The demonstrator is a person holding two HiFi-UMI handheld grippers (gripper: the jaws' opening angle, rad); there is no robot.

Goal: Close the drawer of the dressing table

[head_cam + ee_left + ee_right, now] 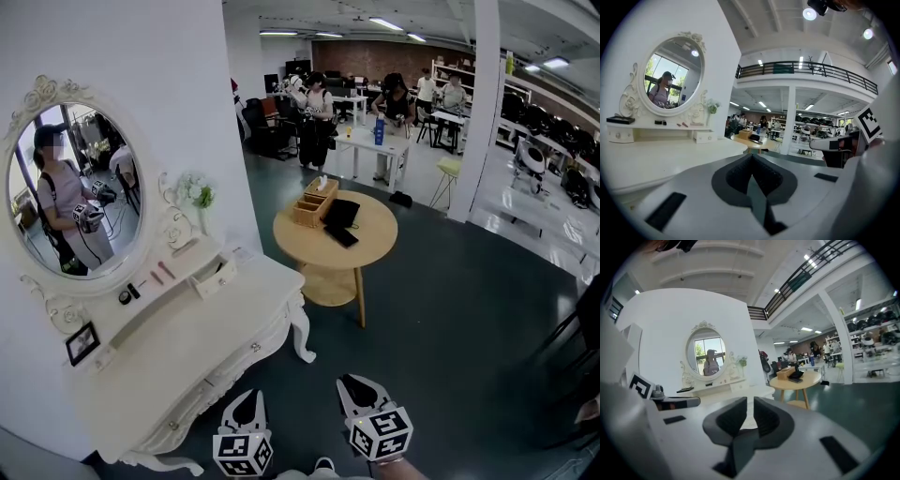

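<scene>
The white dressing table [202,337] stands against the wall at the left, under an oval mirror [75,192]. On its raised shelf a small white drawer [216,277] is pulled out toward the room; it also appears as the drawer [704,137] in the left gripper view. Both grippers hang low in front of the table's near corner, well short of the drawer. My left gripper [246,401] has its tips together with nothing in them [751,158]. My right gripper [358,386] shows a narrow empty gap between its jaws [750,404].
A round wooden table [380,239] stands just right of the dressing table, carrying a wooden box [316,202] and a black case [341,216]. A small picture frame [82,343] and flowers [197,192] sit on the dresser. People and desks fill the far room; a white pillar [486,103] rises at the right.
</scene>
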